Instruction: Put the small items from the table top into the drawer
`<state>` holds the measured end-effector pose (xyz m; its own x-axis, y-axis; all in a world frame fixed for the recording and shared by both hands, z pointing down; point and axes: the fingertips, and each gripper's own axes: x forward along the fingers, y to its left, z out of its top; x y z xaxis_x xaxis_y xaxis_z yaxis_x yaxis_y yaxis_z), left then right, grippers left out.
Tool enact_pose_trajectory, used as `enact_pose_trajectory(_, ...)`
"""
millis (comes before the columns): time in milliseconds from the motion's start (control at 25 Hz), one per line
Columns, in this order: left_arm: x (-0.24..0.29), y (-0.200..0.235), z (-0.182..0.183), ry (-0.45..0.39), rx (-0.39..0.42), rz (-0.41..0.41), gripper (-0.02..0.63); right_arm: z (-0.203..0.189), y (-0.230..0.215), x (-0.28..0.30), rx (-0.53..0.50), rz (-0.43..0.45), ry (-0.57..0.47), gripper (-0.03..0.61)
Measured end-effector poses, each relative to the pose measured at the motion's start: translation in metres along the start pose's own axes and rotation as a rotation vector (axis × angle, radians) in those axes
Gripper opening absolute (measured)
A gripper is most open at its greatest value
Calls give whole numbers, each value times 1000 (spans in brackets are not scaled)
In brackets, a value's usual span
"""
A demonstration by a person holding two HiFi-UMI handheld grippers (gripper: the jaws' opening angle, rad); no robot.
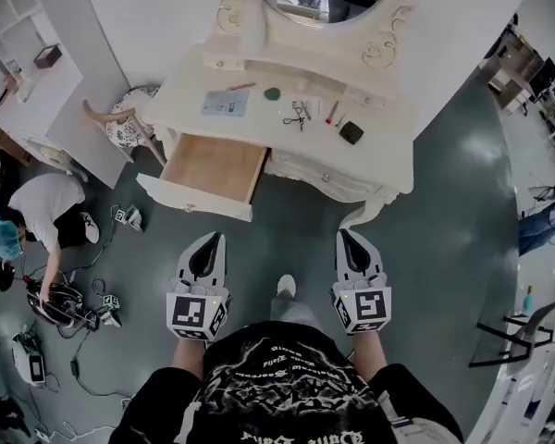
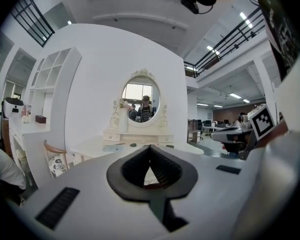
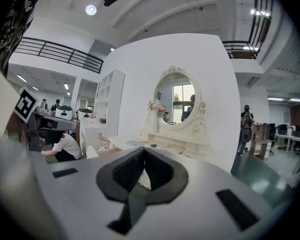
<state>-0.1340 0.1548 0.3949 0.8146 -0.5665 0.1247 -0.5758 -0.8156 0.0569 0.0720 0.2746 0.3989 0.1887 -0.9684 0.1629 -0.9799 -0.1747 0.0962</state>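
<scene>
Low before the person and well short of the dressing table (image 1: 393,146), the left gripper (image 1: 214,240) and right gripper (image 1: 348,235) sit side by side, both pointing at the table, jaws pressed together on nothing. Grey floor (image 1: 296,239) lies between them and the table's front edge, where the drawer (image 1: 213,166) juts out ahead of the left gripper. On the top lie a blue card (image 1: 226,104), a green disc (image 1: 272,93), scissors (image 1: 296,116), a black square (image 1: 351,132) and a red stick (image 1: 332,112), its long axis running back to front.
</scene>
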Motion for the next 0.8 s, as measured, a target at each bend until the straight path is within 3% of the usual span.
enact_pose_trajectory(480,92,-9,11,-8,-19,102,15,-11,-96,69,0,56,55,11)
enact_pose_trajectory(800,131,-23,15,-9,-14,131,15,-21,-128,93,11,95,66,11)
